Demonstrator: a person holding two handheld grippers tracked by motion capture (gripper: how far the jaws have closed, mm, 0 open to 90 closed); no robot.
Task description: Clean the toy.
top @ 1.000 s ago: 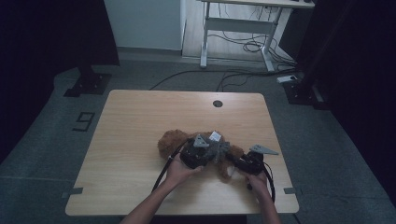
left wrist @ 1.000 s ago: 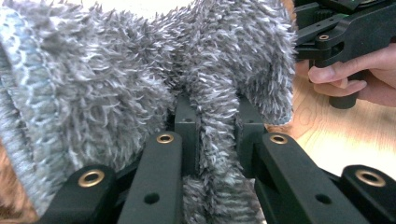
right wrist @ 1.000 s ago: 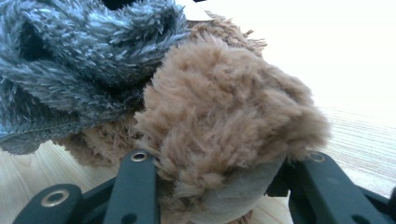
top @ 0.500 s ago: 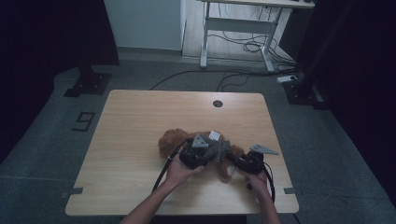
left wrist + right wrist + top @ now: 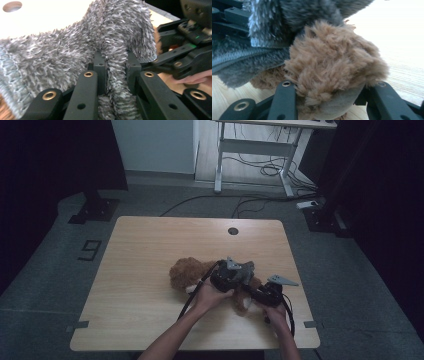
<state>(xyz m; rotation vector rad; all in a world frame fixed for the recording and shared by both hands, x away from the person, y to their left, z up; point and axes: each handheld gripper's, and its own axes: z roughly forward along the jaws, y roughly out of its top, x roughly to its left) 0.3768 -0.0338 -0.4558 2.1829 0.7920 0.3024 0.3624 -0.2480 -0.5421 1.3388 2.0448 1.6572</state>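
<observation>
Grey fuzzy garment (image 5: 75, 57): your left gripper (image 5: 116, 72) has its jaws closed on a fold of it. Your right gripper (image 5: 329, 100) clamps the brown plush toy (image 5: 332, 67) by a paw. The garment sits on the toy's body, just beside that paw. Both lie on the surface (image 5: 150, 250), near its front edge, the toy's head towards your left.
</observation>
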